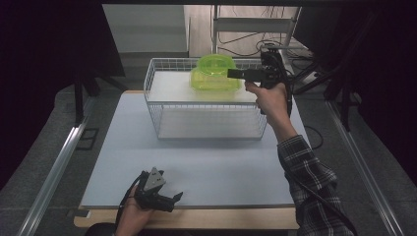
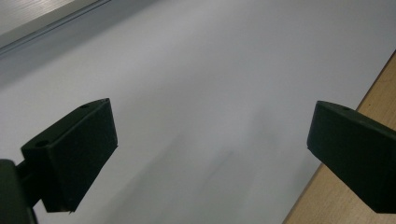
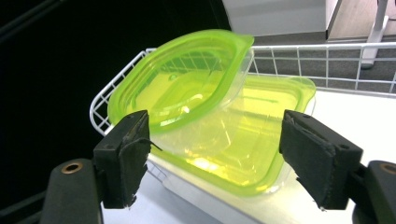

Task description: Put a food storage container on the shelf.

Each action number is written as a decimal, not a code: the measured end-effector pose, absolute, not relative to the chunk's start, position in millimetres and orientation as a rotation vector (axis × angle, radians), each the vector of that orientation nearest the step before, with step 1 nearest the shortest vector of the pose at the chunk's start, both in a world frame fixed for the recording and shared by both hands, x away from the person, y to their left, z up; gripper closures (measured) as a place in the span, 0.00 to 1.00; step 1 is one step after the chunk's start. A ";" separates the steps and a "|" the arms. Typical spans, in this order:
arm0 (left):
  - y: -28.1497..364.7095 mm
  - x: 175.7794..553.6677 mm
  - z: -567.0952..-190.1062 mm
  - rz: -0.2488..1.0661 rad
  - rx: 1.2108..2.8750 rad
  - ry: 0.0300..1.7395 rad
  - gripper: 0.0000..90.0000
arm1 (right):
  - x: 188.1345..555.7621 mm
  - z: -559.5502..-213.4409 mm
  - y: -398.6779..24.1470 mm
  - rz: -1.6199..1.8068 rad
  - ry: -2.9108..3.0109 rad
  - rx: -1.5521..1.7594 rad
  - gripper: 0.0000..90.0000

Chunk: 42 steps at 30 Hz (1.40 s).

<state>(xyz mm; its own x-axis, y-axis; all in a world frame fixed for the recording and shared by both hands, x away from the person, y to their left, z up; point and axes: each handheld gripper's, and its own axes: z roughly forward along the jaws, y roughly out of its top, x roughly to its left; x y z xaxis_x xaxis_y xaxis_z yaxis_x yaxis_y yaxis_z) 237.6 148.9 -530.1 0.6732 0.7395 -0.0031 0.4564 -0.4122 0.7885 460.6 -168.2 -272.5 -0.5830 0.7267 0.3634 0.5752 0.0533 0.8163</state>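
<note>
A clear tub with a lime-green lid (image 1: pixel 215 64) (image 3: pixel 182 79) lies tilted on top of a second lime-lidded tub (image 1: pixel 212 82) (image 3: pixel 268 116). Both sit at the back right of a white wire basket (image 1: pixel 206 118) (image 3: pixel 327 46). My right gripper (image 1: pixel 232 73) (image 3: pixel 215 140) is held level at the tubs' right side, open; its pads stand apart on either side of the stack without pressing on it. My left gripper (image 1: pixel 176 198) (image 2: pixel 211 135) rests low at the table's near edge, open, with nothing between its jaws.
The basket stands at the back of a pale grey table top (image 1: pixel 206 167) (image 2: pixel 210 60) with a wooden front edge (image 1: pixel 196 219). Metal rails (image 1: pixel 54 167) run along both sides on the floor. Dark curtains and cables surround the back.
</note>
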 end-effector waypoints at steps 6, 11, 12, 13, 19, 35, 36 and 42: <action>151.0 237.4 -527.8 0.417 2.042 0.922 0.02 | 451.2 -277.4 -170.5 1.550 2.208 1.315 0.24; 151.6 237.7 -527.4 0.404 2.034 0.920 0.02 | 441.9 -286.8 -173.0 1.539 2.245 1.292 0.22; 151.5 237.6 -527.4 0.404 2.034 0.920 0.02 | 440.1 -289.3 -173.2 1.537 2.252 1.287 0.22; 151.4 237.6 -527.4 0.404 2.034 0.919 0.02 | 438.6 -291.9 -173.7 1.538 2.260 1.277 0.21; 151.6 237.5 -527.5 0.409 2.026 0.911 0.02 | 429.4 -306.5 -174.7 1.515 2.297 1.239 0.18; 151.4 237.4 -527.6 0.417 2.021 0.896 0.02 | 406.4 -333.4 -175.5 1.477 2.367 1.142 0.10; 151.4 237.4 -527.6 0.417 2.021 0.896 0.02 | 405.2 -335.6 -176.2 1.479 2.367 1.144 0.10; 150.7 237.4 -528.0 0.422 2.021 0.894 0.02 | 399.5 -346.1 -180.0 1.469 2.380 1.123 0.08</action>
<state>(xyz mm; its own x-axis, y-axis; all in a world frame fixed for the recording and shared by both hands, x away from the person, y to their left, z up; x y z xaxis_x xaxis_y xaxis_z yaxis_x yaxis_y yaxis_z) 237.4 150.7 -528.0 0.6856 0.7272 -0.0345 0.4351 -0.3713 0.8203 399.5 -180.0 -346.1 -0.7153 0.6481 0.2614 0.5242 0.2502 0.8140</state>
